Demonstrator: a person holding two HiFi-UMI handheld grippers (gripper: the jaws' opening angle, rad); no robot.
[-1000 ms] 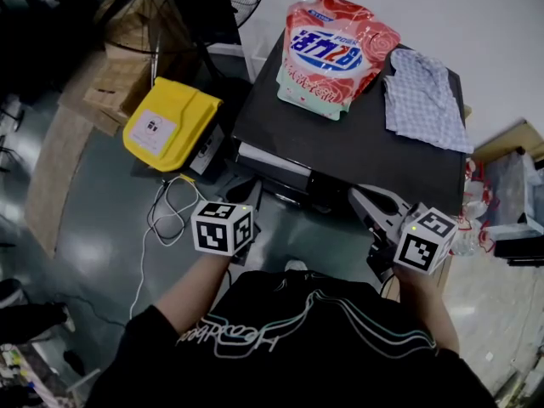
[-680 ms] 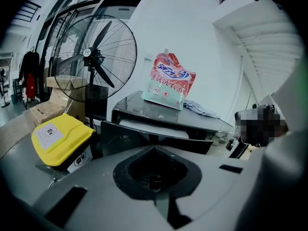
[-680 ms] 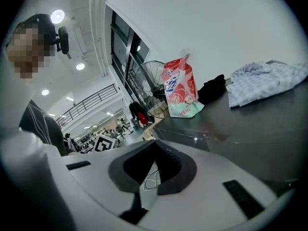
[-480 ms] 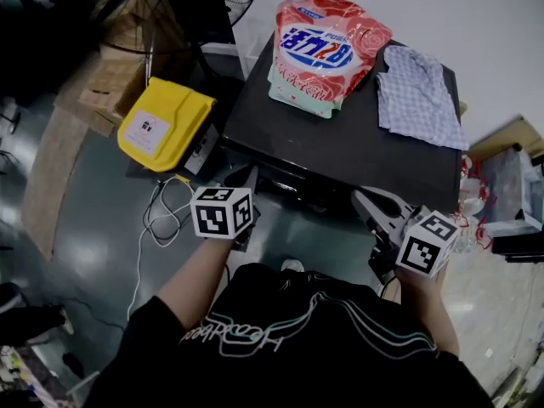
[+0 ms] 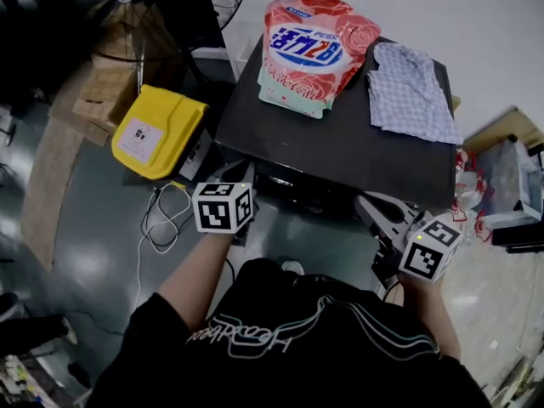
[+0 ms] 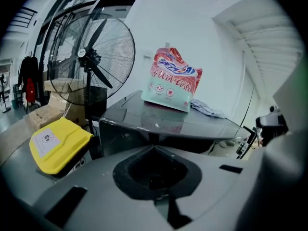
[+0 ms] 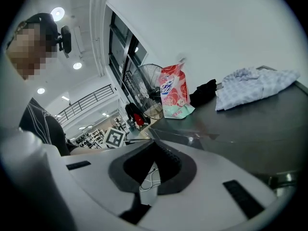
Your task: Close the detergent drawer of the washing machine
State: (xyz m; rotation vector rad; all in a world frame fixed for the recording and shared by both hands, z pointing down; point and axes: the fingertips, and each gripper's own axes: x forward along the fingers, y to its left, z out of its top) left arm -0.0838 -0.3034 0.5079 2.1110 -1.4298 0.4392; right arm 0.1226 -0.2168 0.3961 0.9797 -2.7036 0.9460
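— Fingers (image 6: 96, 182) of the left gripper (image 6: 154, 148) are seen pressed together on nothing; the same is shown for the right gripper (image 7: 153, 142).
— And the detergent drawer (image 5: 285, 181)?
— It is judged to stick out under the front edge of the washing machine (image 5: 340, 143), just ahead of the left gripper.
— Then the closed tips should be set square against its face, and it should be pushed straight in, so that jamming is avoided.
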